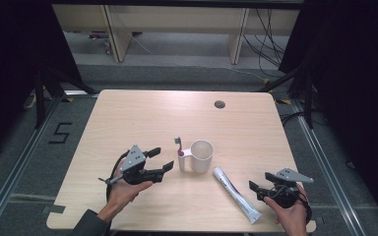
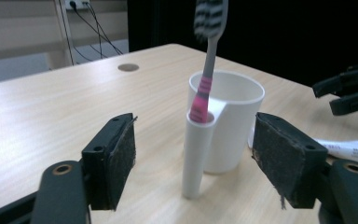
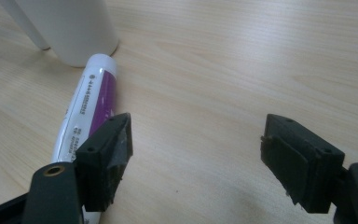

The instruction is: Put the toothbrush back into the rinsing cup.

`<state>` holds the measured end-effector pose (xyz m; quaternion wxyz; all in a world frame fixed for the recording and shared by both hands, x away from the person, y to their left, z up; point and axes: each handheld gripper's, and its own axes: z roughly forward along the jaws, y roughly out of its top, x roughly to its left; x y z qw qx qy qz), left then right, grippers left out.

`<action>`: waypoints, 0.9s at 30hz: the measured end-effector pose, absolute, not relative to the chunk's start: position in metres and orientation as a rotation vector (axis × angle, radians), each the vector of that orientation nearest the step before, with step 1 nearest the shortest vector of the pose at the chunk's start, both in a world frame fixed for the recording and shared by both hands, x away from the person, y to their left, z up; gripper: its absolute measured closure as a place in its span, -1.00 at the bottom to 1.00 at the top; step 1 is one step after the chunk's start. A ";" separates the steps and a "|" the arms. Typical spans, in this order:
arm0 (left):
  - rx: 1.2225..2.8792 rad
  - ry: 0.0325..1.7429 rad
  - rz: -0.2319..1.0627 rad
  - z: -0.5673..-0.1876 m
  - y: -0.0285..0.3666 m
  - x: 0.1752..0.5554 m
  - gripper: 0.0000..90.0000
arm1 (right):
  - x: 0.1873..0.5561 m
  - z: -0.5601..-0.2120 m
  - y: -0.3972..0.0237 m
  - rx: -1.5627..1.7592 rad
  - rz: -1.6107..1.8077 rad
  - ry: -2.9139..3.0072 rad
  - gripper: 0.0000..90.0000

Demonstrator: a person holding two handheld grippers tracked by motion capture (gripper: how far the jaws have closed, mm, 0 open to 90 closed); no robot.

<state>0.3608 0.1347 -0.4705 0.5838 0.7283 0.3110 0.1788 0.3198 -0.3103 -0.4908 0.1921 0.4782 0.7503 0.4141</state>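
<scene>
A white cup (image 1: 202, 156) stands mid-table with a narrow holder tube (image 2: 196, 154) on its left side. A pink and grey toothbrush (image 1: 179, 146) stands upright in that tube, bristles up. My left gripper (image 1: 163, 158) is just left of the cup, open, with the tube and toothbrush (image 2: 206, 70) ahead between its jaws and untouched. A white and purple toothpaste tube (image 1: 236, 194) lies flat to the right of the cup. My right gripper (image 1: 260, 180) rests open near the front right corner, the toothpaste (image 3: 91, 107) beside its left jaw and bare table between the pads.
The wooden table (image 1: 128, 113) has a round cable hole (image 1: 219, 104) at the back right. Black curtains hang on both sides. Wooden furniture legs and cables stand on the floor beyond the far edge.
</scene>
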 end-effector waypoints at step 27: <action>1.836 0.800 0.371 -0.488 0.172 0.323 -0.63 | 0.321 -0.493 -0.314 1.355 1.169 2.112 -0.43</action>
